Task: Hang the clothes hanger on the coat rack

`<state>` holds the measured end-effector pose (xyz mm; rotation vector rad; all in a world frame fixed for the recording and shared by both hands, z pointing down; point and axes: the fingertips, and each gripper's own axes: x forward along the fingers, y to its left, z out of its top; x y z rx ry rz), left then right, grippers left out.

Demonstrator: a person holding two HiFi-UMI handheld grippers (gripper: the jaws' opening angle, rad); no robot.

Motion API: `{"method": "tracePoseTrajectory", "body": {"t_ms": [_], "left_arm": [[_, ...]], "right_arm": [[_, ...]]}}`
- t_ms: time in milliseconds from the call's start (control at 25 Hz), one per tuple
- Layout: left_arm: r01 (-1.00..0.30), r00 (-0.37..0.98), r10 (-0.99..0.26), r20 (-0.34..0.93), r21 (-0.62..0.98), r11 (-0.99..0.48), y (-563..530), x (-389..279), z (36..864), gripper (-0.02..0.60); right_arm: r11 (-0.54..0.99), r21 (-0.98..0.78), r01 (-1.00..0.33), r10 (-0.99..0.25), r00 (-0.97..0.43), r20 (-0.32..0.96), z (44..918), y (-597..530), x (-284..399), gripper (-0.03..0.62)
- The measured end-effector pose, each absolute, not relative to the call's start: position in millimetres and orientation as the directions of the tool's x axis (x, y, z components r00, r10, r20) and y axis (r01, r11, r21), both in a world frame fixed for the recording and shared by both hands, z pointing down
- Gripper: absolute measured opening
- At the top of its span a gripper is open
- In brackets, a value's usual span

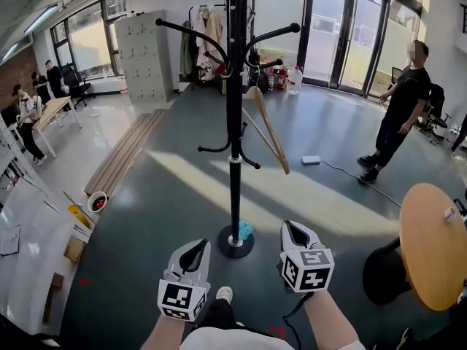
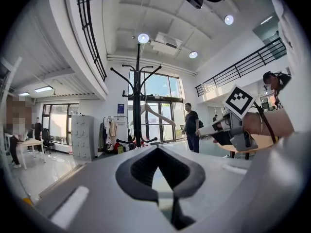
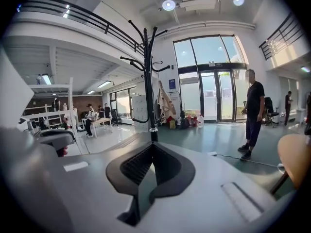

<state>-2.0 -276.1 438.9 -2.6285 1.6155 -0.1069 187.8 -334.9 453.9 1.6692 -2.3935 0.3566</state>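
A tall black coat rack point(image 1: 234, 122) stands on a round base in front of me. A pale wooden clothes hanger point(image 1: 268, 126) hangs from one of its arms, to the right of the pole, tilted. The hanger is free of both grippers. My left gripper point(image 1: 195, 249) and right gripper point(image 1: 292, 229) are held low, near the base, on either side of the pole. Both are shut with nothing between the jaws. The left gripper view shows the rack point(image 2: 138, 96) and hanger point(image 2: 151, 112) ahead, beyond the left gripper point(image 2: 158, 148). From the right gripper point(image 3: 154, 146), the rack point(image 3: 150, 86) is close ahead.
A person in black point(image 1: 399, 115) stands at the right. A round wooden table point(image 1: 432, 243) and a dark stool point(image 1: 383, 272) are near my right side. A white box with a cable point(image 1: 311, 160) lies on the floor. Grey lockers point(image 1: 143, 57) and wooden planks point(image 1: 122, 154) are at the left.
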Motion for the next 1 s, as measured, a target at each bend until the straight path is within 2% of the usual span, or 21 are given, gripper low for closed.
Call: {"method": "tracePoseTrajectory", "body": {"t_ms": [320, 1000], "left_arm": [[-0.899, 0.427, -0.903, 0.042, -0.082, -0.429, -225, -10, 445, 0.000], [-0.877, 0.479, -0.876, 0.055, -0.023, -0.481, -118, -44, 446, 0.000]], "right_arm": [[0.315, -0.148, -0.937, -0.876, -0.347, 0.334, 494, -276, 186, 0.028], [0.312, -0.102, -0.945, -0.885, -0.328, 0.331, 517, -134, 139, 0.028]]}}
